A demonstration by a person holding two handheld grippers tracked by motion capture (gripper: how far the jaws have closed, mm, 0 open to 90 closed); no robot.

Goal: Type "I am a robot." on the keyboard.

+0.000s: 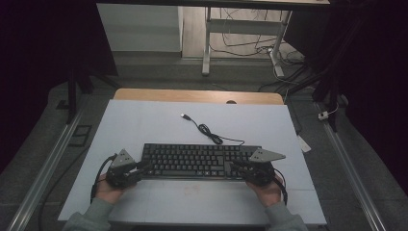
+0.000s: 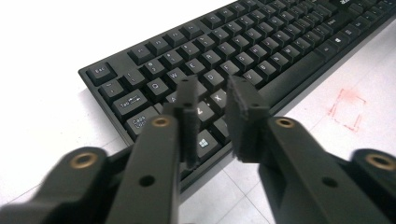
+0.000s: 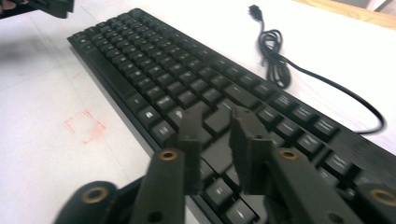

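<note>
Hovering over each end of a flat black plastic keyboard (image 1: 197, 161) lying mid-table on the white sheet (image 1: 144, 120), left gripper (image 2: 212, 105) and right gripper (image 3: 219, 126) both nearly closed, gripping nothing, black USB cable (image 1: 207, 129) coiled behind

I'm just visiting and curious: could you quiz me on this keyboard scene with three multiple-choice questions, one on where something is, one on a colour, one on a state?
1. Where does the coiled cable with its plug lie?
A. beyond the keyboard, on the far side from the person
B. on top of the keys
C. off the table, on the floor

2. What colour is the keyboard?
A. white
B. black
C. red

3. Is the plug connected?
A. yes, to a computer
B. yes, to a wall socket
C. no, it lies loose on the white tabletop

Answers:
1 A: the high view shows the cable behind the keyboard's far edge.
2 B: case and keys are black in every view.
3 C: the plug end rests free on the table.
</note>
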